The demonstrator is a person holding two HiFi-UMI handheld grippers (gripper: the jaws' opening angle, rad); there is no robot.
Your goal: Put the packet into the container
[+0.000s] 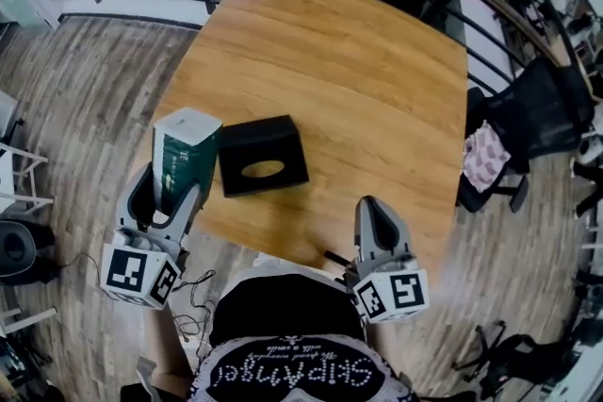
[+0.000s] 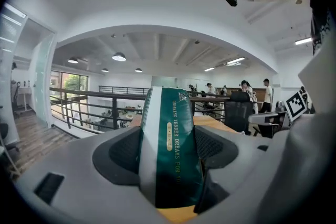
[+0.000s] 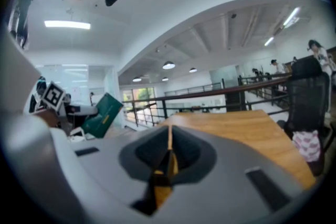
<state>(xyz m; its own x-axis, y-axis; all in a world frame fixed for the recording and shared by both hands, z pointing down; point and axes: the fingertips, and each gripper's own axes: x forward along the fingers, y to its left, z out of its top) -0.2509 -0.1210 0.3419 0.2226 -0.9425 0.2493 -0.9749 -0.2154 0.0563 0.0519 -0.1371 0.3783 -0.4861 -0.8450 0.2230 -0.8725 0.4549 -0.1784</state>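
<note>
The left gripper's [image 2: 169, 150] jaws clamp a tall green-and-white packet [image 1: 185, 153], upright just left of the black rectangular container [image 1: 268, 144] on the wooden table [image 1: 330, 61]; the right gripper's [image 3: 169, 153] jaws are pressed together, empty

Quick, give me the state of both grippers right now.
Left gripper: shut on the green packet.
Right gripper: shut, holding nothing.

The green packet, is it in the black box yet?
No, it's out. The left gripper grips the green packet, beside the black container.
</note>
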